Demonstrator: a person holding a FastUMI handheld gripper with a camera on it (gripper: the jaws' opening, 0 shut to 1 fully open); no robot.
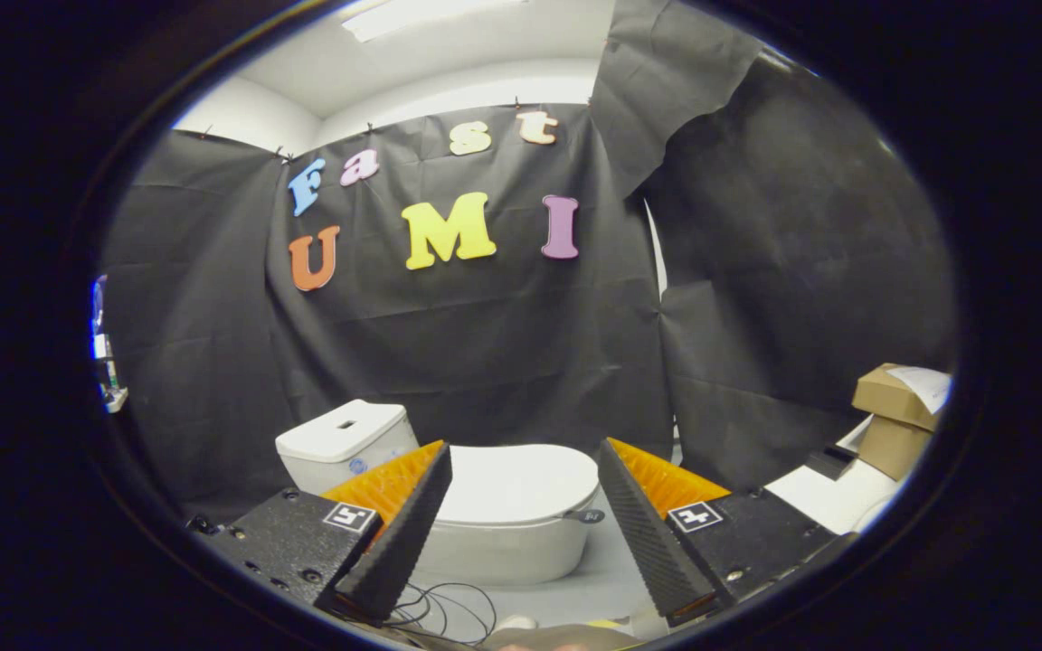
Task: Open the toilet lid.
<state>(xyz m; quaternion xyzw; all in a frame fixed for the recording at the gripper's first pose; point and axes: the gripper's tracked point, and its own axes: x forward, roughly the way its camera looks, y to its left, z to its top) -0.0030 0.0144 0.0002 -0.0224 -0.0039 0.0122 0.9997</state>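
The white tank (345, 443) sits at the back left, and the toilet lid (516, 484) lies flat and shut beside it. The lid is straight ahead of the gripper (525, 493), beyond its wide-open, empty fingers. Its long way runs left to right.

Open air ahead of you, clutter low and to the right.

Your gripper (521, 506) hangs with its fingers (394, 533) spread wide and nothing between them; you have free room straight down to the closed toilet lid (521, 479) just beyond. The tank (345, 443) stands at the far left behind the lid, and the small handle (586, 516) juts from the bowl's right side. Cardboard boxes (896, 416) crowd the far right, and loose cables (444, 610) lie on the near floor.
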